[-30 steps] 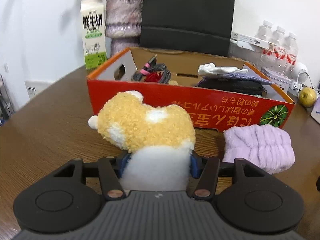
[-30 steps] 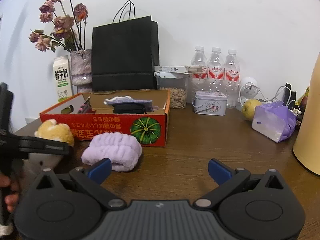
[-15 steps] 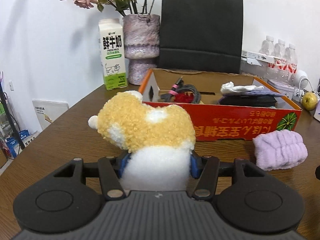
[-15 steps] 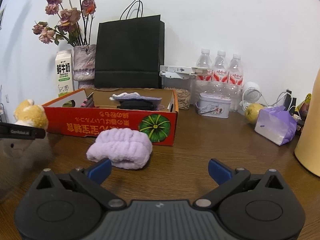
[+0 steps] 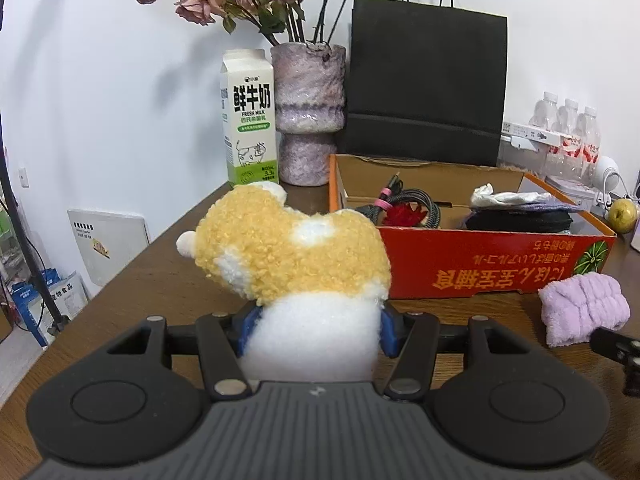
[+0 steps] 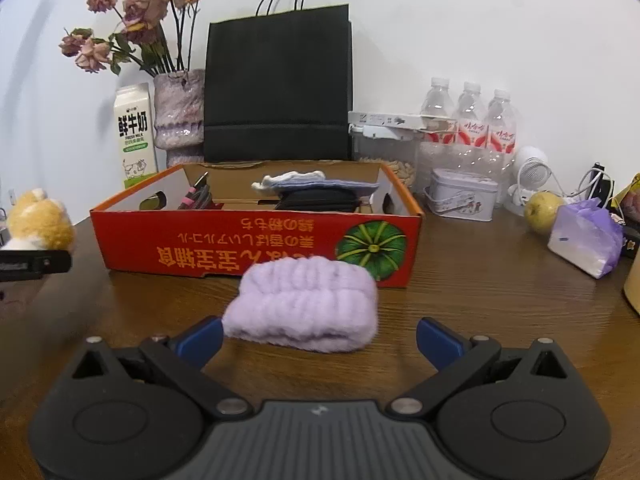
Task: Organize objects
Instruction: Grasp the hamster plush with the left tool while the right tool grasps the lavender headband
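Note:
My left gripper (image 5: 314, 330) is shut on a yellow and white plush toy (image 5: 296, 256) and holds it above the table, left of the red cardboard box (image 5: 480, 268). The toy also shows at the left edge of the right wrist view (image 6: 38, 222). My right gripper (image 6: 318, 338) is open, its blue pads (image 6: 200, 338) just short of a folded purple fluffy cloth (image 6: 304, 306) that lies on the table in front of the box (image 6: 256, 248). The cloth also shows in the left wrist view (image 5: 582, 306). The box holds cables (image 5: 412, 204), a black pouch (image 5: 520, 220) and cloths.
Behind the box stand a milk carton (image 5: 249, 118), a vase of dried roses (image 5: 308, 112) and a black paper bag (image 6: 278, 88). To the right are water bottles (image 6: 470, 120), a tin (image 6: 462, 194), a pear (image 6: 542, 208) and a purple bag (image 6: 584, 242).
My left gripper has pulled back and to the left with the plush toy. My right gripper has moved forward and left until the purple cloth lies just ahead of its open fingers.

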`<state>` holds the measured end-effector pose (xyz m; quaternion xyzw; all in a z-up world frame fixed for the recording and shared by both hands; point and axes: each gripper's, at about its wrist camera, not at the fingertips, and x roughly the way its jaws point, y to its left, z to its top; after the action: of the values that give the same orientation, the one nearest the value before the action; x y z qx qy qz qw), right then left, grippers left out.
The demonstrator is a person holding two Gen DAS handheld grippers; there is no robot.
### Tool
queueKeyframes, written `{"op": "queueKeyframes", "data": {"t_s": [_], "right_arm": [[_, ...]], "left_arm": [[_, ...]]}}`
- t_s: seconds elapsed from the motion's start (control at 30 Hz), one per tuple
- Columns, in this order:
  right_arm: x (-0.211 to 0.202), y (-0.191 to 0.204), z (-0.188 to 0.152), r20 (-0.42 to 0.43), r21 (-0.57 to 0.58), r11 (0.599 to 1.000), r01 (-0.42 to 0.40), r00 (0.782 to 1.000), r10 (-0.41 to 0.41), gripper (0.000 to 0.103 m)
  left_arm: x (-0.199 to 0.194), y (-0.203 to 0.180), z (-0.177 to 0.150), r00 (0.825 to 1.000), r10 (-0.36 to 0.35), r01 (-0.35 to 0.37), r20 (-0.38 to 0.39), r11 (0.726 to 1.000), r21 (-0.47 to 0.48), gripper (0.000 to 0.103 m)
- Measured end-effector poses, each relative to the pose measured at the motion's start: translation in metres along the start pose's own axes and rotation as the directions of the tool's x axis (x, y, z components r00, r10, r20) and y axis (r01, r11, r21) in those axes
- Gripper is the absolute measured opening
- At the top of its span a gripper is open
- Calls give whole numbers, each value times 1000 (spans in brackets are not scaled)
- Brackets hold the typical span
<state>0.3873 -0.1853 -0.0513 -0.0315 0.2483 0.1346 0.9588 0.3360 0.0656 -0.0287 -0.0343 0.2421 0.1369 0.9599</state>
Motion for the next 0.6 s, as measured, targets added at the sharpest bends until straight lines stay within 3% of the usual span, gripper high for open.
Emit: {"op": "queueKeyframes", "data": {"t_s": [0.6], "right_arm": [[70,17,27,-108,56,995,85,991,-79,101]], "left_arm": [[0,38,8,1000,-2,2,11,1000,-24,57]]}}
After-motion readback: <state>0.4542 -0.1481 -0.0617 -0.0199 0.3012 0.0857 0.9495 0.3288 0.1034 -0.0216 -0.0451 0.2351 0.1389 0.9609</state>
